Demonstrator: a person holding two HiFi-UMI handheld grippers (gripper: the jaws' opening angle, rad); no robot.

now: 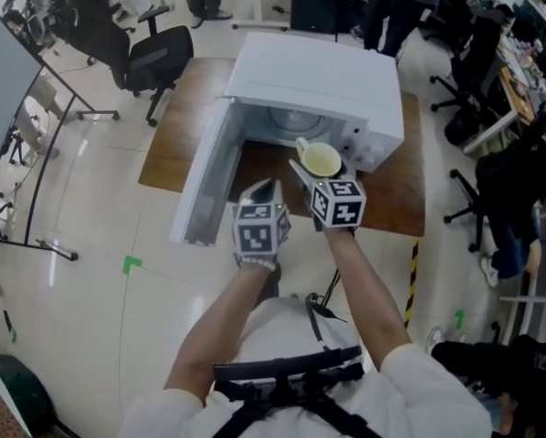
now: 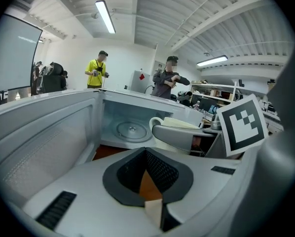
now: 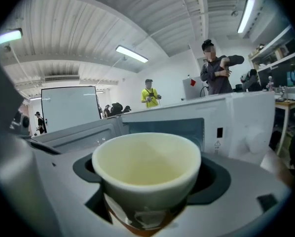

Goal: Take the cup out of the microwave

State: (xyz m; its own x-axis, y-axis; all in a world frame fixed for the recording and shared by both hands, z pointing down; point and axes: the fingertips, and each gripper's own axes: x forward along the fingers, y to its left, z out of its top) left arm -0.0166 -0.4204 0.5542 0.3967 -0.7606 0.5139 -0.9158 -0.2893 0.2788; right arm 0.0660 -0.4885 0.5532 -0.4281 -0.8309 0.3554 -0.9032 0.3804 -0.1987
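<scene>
A pale cream cup [image 1: 320, 160] with a handle hangs just in front of the open white microwave [image 1: 319, 80], above the brown table [image 1: 177, 144]. My right gripper [image 1: 322, 170] is shut on it; in the right gripper view the cup [image 3: 146, 169] fills the space between the jaws and looks empty. My left gripper [image 1: 262, 191] hovers beside it to the left, jaws together and holding nothing. In the left gripper view its jaws [image 2: 146, 152] meet, the cup [image 2: 176, 124] shows at right, and the glass turntable [image 2: 131, 130] inside the cavity is bare.
The microwave door [image 1: 204, 185] swings out to the left, toward me. A black office chair [image 1: 156, 57] stands behind the table at left, more chairs and desks at right. People stand at the far side of the room [image 2: 99, 70].
</scene>
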